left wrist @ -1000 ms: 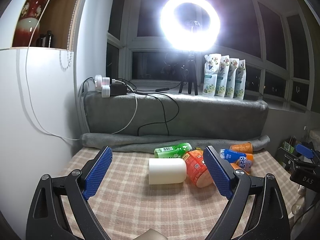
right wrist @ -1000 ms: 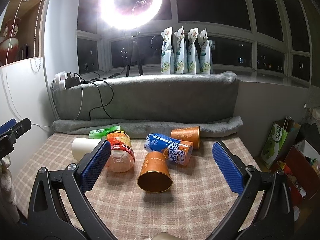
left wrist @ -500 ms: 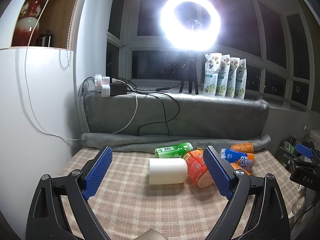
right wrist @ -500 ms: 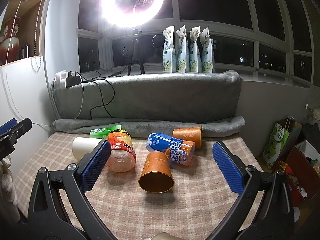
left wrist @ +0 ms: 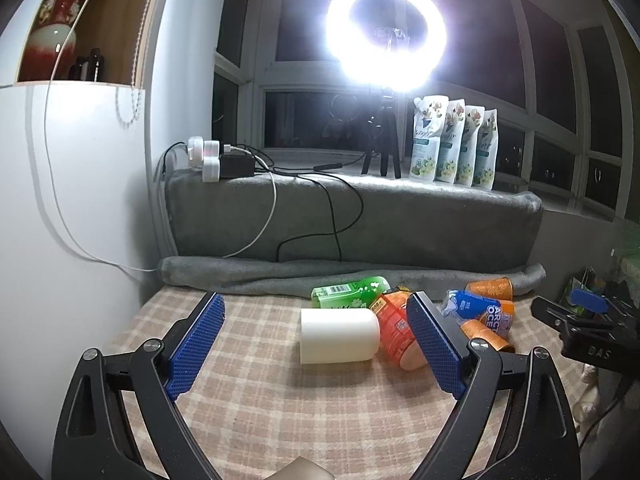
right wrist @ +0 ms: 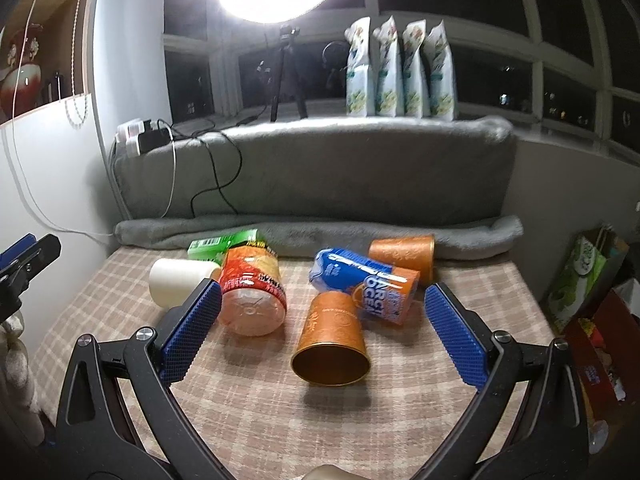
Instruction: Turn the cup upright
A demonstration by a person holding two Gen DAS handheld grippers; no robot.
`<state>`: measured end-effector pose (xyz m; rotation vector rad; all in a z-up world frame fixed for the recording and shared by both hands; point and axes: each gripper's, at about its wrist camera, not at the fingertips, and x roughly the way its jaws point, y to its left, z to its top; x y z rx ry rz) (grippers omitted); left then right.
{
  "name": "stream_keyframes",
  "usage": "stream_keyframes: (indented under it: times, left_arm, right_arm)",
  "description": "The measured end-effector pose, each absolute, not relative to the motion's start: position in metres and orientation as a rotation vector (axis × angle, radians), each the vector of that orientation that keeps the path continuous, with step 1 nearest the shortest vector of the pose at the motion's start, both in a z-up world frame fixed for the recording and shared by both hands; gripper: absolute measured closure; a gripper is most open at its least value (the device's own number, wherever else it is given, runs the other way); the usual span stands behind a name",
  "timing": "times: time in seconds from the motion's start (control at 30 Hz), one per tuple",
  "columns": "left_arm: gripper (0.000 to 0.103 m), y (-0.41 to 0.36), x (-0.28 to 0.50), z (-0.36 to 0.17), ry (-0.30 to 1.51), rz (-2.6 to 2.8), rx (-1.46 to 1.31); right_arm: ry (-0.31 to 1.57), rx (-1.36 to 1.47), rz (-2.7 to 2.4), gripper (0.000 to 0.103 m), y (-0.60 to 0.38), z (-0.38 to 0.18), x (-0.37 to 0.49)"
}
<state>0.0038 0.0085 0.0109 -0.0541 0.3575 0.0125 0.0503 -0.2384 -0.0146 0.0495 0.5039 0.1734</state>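
Closer now than a moment ago, the right claw [right wrist: 322, 330] has come down and forward toward the cups, and the ring light has slid up to the top edge of its view. Its two blue pads [right wrist: 191, 330] are wide apart and hold nothing. Right between them lies an orange cup [right wrist: 332, 344] on its side, with its open mouth facing the camera. Just behind that cup, touching it, lies a blue cup [right wrist: 360, 280]. Another orange cup [right wrist: 404, 252] lies on its side farther back, by the gray blanket roll [right wrist: 460, 236]. To the left sits a red and orange cup [right wrist: 252, 292], also tipped over, with a green box [right wrist: 220, 242] behind it.

The left claw [left wrist: 316, 344] has hardly moved. Its pads are wide apart too, with nothing in them. A white cup [left wrist: 340, 334] lies on its side ahead of it, on the checked cloth [left wrist: 280, 412]. The bright ring light [left wrist: 386, 32] shines in the window behind.
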Motion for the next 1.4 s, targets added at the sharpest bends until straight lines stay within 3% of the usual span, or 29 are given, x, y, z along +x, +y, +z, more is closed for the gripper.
stream_keyframes:
  times: [0.17,0.43,0.67,0.87,1.03,1.17,1.4]
  left_arm:
    - [0.011,0.017,0.007,0.003,0.397,0.020,-0.079]
    - [0.011,0.049,0.021,-0.033,0.611,-0.081,-0.283]
    - [0.011,0.056,0.012,-0.042,0.638,-0.058,-0.302]
    - [0.011,0.061,0.013,-0.044,0.651,-0.049,-0.312]
    - [0.011,0.066,0.012,-0.043,0.647,-0.035,-0.315]
    - [0.011,0.071,0.013,-0.043,0.643,-0.021,-0.319]
    - [0.011,0.072,0.014,-0.044,0.642,-0.019,-0.320]
  right_arm:
    - [0.612,0.059,0.284,0.000,-0.227,-0.021,0.083]
    - [0.812,0.089,0.447,0.000,-0.203,-0.037,0.150]
    - [1.015,0.136,0.539,0.001,-0.183,-0.055,0.207]
    - [1.177,0.191,0.576,0.008,-0.171,-0.082,0.247]
    - [1.247,0.187,0.584,0.008,-0.162,-0.102,0.261]
    - [1.295,0.230,0.613,0.018,-0.158,-0.113,0.266]
    - [1.292,0.242,0.621,0.020,-0.159,-0.109,0.263]
